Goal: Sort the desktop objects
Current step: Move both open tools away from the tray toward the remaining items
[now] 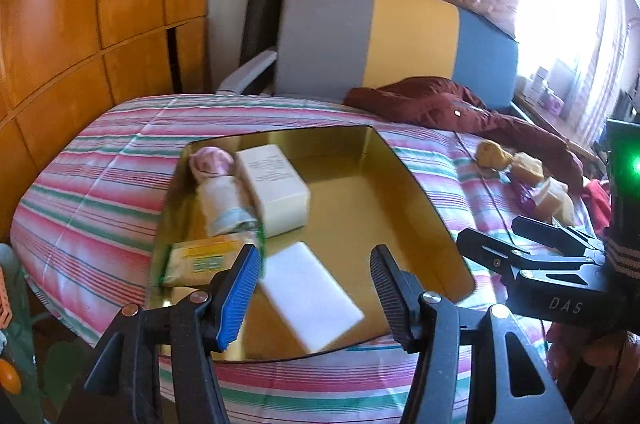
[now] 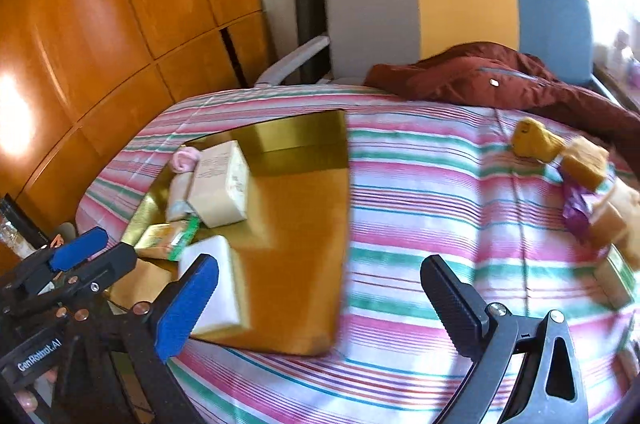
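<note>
A shallow gold metal tray [image 1: 420,183] is seen lying on a bed covered by a pink, green and white striped quilt [image 1: 100,183]. Four items are already placed in the tray: a cream rectangular box with printed text [image 1: 276,187], a pale bottle with a pink cap [image 1: 220,191], a yellow-green wrapped packet [image 1: 200,262] and a flat white rectangular block [image 1: 308,296], all grouped at the tray's left and near side. The rest of the tray floor is left bare.

A cluster of unsorted items is still seen on the quilt well apart from the tray, to its right: a yellow-brown lumpy piece [image 2: 534,139], a tan cube-like piece [image 2: 586,159], a purple wrapper [image 2: 578,212] and further beige pieces that are too blurred to be identified.

The left gripper [image 1: 314,288] is held over the near part of the tray, jaws parted, nothing between them. The right gripper [image 2: 316,296] is held over the tray's right edge and the quilt, jaws spread wide, nothing gripped.

The task is judged roughly half done: the right-hand cluster is left to be moved into the tray.
</note>
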`<state>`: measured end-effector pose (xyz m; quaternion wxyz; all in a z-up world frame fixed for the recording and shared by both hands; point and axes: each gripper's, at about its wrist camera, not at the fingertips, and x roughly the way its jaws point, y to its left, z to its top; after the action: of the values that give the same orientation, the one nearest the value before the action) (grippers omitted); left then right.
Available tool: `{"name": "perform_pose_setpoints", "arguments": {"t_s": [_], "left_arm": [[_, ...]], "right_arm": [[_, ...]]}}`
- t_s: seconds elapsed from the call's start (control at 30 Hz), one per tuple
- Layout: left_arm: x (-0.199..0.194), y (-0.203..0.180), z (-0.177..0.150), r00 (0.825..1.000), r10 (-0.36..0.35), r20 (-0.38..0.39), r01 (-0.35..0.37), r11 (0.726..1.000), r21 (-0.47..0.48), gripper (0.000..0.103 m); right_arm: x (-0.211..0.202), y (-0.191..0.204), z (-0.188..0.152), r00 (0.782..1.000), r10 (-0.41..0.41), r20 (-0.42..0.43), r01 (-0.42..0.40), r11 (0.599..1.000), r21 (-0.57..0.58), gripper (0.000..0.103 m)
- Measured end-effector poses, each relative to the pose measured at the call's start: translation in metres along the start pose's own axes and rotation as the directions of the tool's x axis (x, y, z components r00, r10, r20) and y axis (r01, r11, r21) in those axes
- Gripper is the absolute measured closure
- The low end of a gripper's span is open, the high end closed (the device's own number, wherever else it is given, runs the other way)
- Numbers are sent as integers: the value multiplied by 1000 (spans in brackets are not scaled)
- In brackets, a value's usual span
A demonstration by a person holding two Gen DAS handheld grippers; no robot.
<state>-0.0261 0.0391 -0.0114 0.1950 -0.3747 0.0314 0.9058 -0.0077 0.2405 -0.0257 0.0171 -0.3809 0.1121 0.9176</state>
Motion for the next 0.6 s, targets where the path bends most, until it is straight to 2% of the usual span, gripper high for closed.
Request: {"name": "perform_pose_setpoints", "arguments": {"t_s": [0.3, 0.6], "left_arm": [[9, -41, -2, 996, -86, -33, 88, 993, 80, 45], [15, -88, -1, 984, -166, -71, 176, 969, 176, 45]], "right_arm": [[-12, -64, -25, 994, -100, -48, 105, 989, 108, 1], [-31, -128, -47, 977, -180, -116, 200, 960, 195, 1]]}}
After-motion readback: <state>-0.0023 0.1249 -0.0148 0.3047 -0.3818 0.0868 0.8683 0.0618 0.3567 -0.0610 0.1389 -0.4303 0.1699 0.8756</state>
